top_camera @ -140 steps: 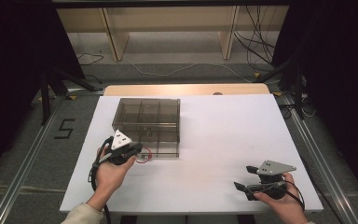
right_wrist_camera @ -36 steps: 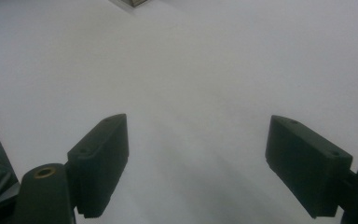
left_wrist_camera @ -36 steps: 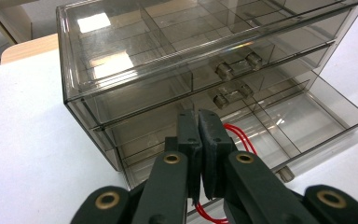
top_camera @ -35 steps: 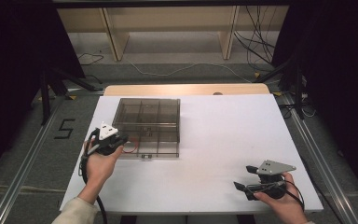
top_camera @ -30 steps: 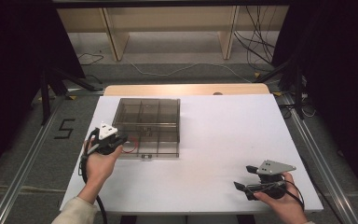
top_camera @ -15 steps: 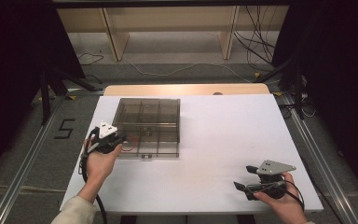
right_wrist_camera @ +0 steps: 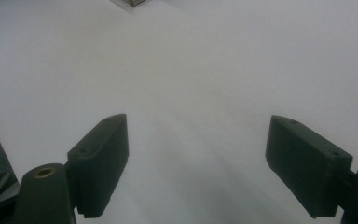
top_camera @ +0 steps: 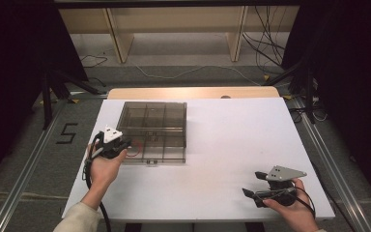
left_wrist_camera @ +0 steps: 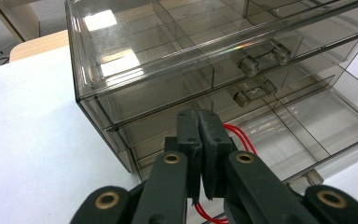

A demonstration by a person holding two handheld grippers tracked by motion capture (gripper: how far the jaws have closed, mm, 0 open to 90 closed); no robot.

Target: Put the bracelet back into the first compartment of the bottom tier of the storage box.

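Smoky clear plastic made up the compartment box (top_camera: pixel 153 129), which sat toward the desk's (top_camera: pixel 232 140) far left. From above, the left claw (top_camera: pixel 123 145) had shifted from the box's front edge to its near left corner, suggesting the band was being carried to a compartment; the right claw (top_camera: pixel 254 184) stayed idle near the near right corner.

Along the left claw (left_wrist_camera: pixel 200 140), jaws pinched a red rubber band (left_wrist_camera: pixel 238 136) against the box's (left_wrist_camera: pixel 177 60) wall.

Along the right claw (right_wrist_camera: pixel 196 163), jaws gaped wide over bare desk (right_wrist_camera: pixel 205 70).
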